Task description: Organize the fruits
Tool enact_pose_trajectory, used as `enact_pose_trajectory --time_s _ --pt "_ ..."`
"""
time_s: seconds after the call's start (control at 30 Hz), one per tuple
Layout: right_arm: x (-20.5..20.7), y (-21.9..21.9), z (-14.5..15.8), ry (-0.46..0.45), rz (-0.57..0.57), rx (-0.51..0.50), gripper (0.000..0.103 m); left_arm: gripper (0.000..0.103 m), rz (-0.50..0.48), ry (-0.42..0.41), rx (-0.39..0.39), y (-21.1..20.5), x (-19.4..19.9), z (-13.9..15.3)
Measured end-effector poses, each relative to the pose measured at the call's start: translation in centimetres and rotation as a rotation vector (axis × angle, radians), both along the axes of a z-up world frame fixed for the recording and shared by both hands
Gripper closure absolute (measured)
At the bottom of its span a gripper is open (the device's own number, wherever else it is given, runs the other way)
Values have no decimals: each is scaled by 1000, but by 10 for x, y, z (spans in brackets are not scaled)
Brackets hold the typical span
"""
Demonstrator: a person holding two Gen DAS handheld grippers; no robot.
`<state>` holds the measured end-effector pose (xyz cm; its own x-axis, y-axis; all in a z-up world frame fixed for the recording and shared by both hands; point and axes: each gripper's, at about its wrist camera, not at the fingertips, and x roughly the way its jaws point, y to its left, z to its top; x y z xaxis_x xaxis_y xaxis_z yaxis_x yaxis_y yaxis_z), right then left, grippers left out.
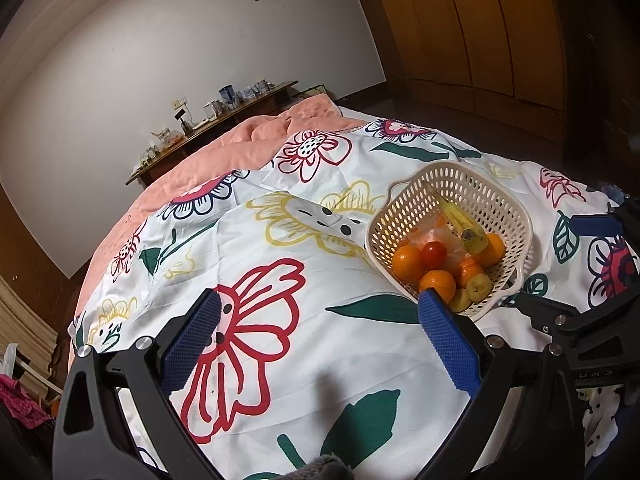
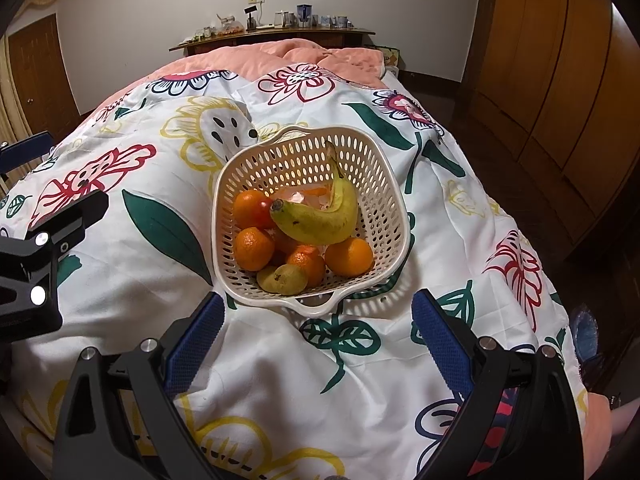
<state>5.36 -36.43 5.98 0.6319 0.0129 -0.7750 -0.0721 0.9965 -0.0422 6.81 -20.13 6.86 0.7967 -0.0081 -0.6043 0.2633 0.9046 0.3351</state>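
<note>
A cream perforated basket (image 2: 396, 208) sits on the flowered bedspread (image 2: 140, 280). It holds a banana (image 2: 320, 220), several oranges (image 2: 348, 257), a red tomato (image 2: 265, 209), small yellow-green fruits (image 2: 286, 279) and a clear plastic bag. My right gripper (image 2: 316, 316) is open and empty, just short of the basket's near handle. My left gripper (image 1: 320, 312) is open and empty over the bedspread (image 1: 280, 360), left of the basket (image 1: 512, 208); its right finger (image 1: 448, 336) overlaps the basket's near edge. The banana (image 1: 464, 224), oranges (image 1: 408, 261) and tomato (image 1: 434, 253) show there too.
A peach blanket (image 2: 304, 52) covers the far part of the bed. Behind it stands a wooden shelf (image 2: 280, 34) with cups and jars. Wooden wardrobe doors (image 2: 560, 80) line the right side. The bed drops off at the right edge (image 2: 568, 320).
</note>
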Motion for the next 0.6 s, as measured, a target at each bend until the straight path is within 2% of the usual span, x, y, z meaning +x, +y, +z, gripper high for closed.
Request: enact_pose_trajectory --time_s 0.4,0.6 --pt "0 0 0 0 1 3 9 3 -14 3 18 -2 -2 0" --pt "-2 6 4 -4 18 42 9 3 50 35 -33 23 0 6"
